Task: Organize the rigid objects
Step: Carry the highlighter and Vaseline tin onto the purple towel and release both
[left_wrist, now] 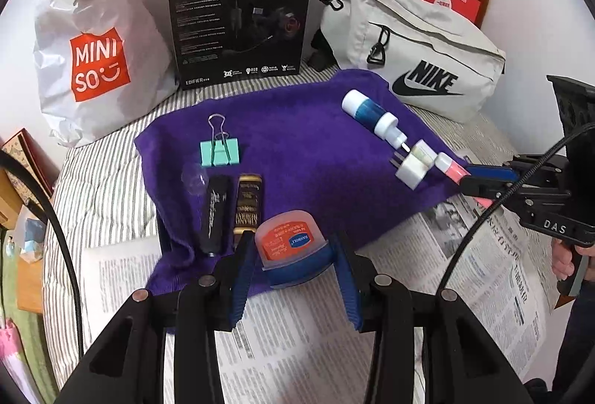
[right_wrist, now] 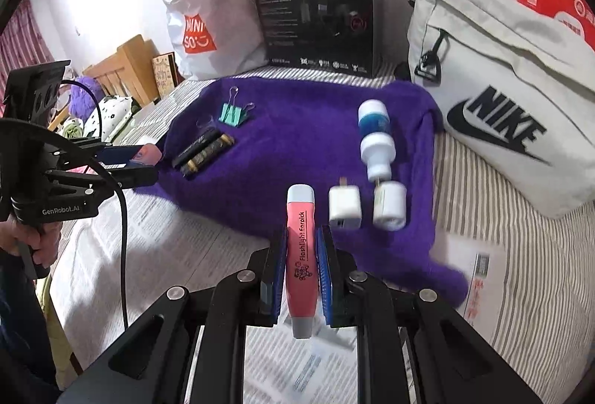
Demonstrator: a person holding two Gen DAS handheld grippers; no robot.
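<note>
A: Purple cloth is seen as fuzzy and matt; newspaper as thin printed paper.

B: Binder clip noted: matt mint body, shiny wire handles. Pink earpick and balm tub read as smooth plastic. Gripper pads are ribbed.

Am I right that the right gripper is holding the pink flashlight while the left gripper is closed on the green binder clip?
Not quite: the left gripper holds the small orange jar, as the left wrist view shows. The green binder clip lies untouched on the purple towel. The right gripper does hold the pink flashlight.
</note>
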